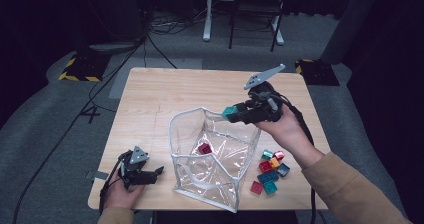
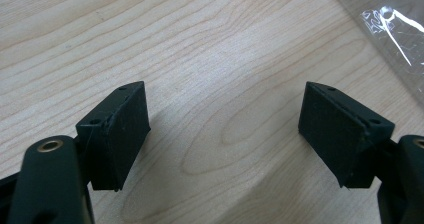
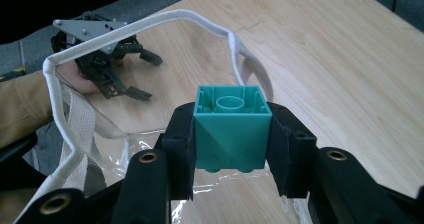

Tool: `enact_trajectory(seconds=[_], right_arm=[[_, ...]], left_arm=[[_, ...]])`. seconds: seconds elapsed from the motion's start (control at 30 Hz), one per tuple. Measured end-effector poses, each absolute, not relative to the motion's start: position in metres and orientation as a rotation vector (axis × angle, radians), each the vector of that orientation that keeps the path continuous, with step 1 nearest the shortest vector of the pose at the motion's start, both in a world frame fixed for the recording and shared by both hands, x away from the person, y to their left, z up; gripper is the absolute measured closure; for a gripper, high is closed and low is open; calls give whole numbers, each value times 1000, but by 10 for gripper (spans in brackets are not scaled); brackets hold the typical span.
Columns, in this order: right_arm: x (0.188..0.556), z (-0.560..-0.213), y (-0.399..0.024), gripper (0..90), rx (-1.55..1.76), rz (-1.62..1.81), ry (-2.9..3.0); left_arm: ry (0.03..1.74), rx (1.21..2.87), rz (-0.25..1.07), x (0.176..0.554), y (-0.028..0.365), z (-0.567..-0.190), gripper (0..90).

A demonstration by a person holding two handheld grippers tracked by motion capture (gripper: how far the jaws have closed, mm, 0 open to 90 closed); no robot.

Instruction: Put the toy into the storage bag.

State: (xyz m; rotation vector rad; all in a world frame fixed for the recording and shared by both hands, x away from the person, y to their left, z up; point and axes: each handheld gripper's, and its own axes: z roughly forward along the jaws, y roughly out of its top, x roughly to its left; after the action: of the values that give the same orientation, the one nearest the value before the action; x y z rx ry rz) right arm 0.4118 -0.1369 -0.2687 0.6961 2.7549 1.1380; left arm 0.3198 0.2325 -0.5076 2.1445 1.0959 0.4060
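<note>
A person's right gripper [image 3: 232, 134] holds a teal plastic building brick [image 3: 232, 126] over the rim of a clear plastic pouch with white piping [image 1: 172, 134].

The right gripper's two black jaws are clamped on the brick's opposite sides, its hollow underside facing away from the gripper's camera. Just beyond and below the jaws lies the pouch's open mouth; a dark red brick [image 1: 204, 148] sits inside on the pouch's floor. A loose cluster of red, teal, orange and blue bricks [image 1: 270, 170] lies on the pale wooden table [image 1: 150, 99] near the person's wrist. The left gripper [image 2: 225, 134] rests beside the pouch, jaws spread wide with bare tabletop between them; a crinkled corner of clear plastic, probably the pouch, shows past its right jaw.
</note>
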Motion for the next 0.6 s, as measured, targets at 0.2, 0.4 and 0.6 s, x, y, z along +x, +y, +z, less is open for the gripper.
enact_trajectory(seconds=[0.2, 0.4, 0.6], right_arm=[[413, -279, -109, 589, 657, 1070, 2823], [413, -291, -84, 589, 615, 985, 2873], [412, -305, -66, 588, 600, 882, 2925]], left_arm=[[1096, 2144, 406, 320, 233, -508, 207], [1097, 2146, 403, 320, 233, -507, 207], [1096, 2146, 405, 320, 233, -507, 207]])
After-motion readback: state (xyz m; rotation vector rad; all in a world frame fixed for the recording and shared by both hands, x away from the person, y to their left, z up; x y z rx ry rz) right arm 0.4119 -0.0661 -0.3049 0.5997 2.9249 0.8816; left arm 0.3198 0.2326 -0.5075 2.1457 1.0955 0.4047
